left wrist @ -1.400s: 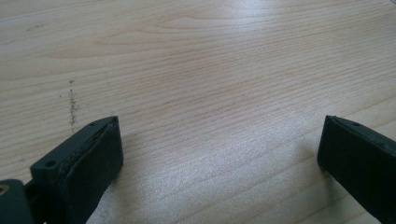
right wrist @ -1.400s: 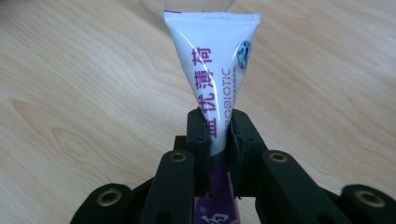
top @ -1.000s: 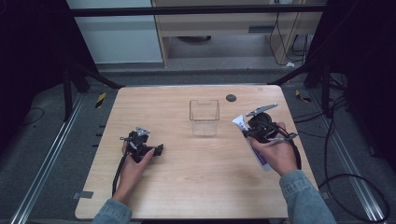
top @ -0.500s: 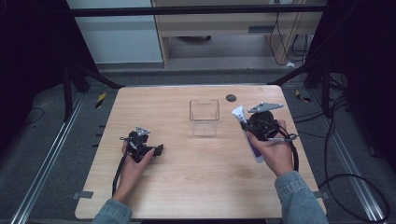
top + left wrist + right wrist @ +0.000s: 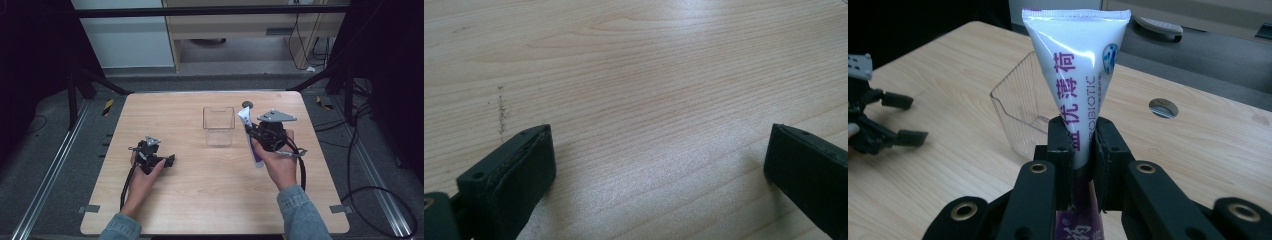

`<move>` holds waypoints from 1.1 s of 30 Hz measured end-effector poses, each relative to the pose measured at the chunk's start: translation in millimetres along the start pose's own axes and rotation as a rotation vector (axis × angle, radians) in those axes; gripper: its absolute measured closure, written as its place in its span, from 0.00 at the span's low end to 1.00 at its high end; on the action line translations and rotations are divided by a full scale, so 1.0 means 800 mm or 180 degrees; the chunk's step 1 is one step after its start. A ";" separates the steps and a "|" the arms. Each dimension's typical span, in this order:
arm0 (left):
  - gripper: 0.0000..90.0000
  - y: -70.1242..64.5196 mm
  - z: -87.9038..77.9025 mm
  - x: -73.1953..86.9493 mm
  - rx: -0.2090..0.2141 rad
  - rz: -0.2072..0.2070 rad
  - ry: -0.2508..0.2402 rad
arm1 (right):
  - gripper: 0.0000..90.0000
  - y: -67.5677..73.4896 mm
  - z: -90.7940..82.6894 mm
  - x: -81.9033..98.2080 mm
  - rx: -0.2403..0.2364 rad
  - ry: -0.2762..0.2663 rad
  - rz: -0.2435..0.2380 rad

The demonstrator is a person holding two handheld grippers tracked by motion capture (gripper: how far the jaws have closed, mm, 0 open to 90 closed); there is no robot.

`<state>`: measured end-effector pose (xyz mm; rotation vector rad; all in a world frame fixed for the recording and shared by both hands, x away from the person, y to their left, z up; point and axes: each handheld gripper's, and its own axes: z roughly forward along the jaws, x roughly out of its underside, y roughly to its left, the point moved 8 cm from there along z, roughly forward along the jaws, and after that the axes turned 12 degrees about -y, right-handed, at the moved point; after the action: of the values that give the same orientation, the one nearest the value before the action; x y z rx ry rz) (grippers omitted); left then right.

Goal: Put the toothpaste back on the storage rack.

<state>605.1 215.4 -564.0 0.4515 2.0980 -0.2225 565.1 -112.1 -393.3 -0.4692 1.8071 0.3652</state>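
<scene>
A white toothpaste tube [image 5: 248, 131] with purple lettering is clamped in my right gripper [image 5: 256, 136], which is shut on its middle. The tube's flat crimped end points up and away [image 5: 1075, 55], and its purple end hangs below the jaws. A clear plastic container [image 5: 218, 126] stands at the table's centre, just left of the tube and beyond it in the right gripper view [image 5: 1020, 107]. My left gripper [image 5: 169, 161] rests low on the table at the left, open, its jaws wide apart over bare wood [image 5: 659, 160].
The wooden table [image 5: 200, 200] has a round grommet hole [image 5: 247, 104] near its far edge, behind the container. Cables trail from both grippers and across the floor at the right. Dark frame bars stand around the table.
My right hand has shifted slightly left toward the container, and the tube's crimped end now points farther away. The left hand has not moved.
</scene>
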 end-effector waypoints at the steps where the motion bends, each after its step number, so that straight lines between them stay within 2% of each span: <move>1: 0.00 0.000 0.000 0.000 0.0000 0.0000 0.0000 | 0.89 0.002 0.002 0.000 0.0000 -0.0013 0.0012; 8: 0.00 0.000 0.000 0.000 -0.0001 -0.0003 -0.0003 | 0.89 0.013 0.010 -0.007 -0.0023 -0.0151 0.0096; 15: 0.00 0.000 0.000 0.000 -0.0005 -0.0001 0.0000 | 0.89 0.015 0.012 -0.014 0.0031 -0.0256 0.0185; 33: 0.00 0.000 0.000 0.000 -0.0002 0.0003 0.0003 | 0.89 0.021 0.020 -0.038 0.0003 -0.0346 0.0251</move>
<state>604.8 215.5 -564.0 0.4524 2.0986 -0.2210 577.3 -85.9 -368.2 -0.3713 1.7232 0.4362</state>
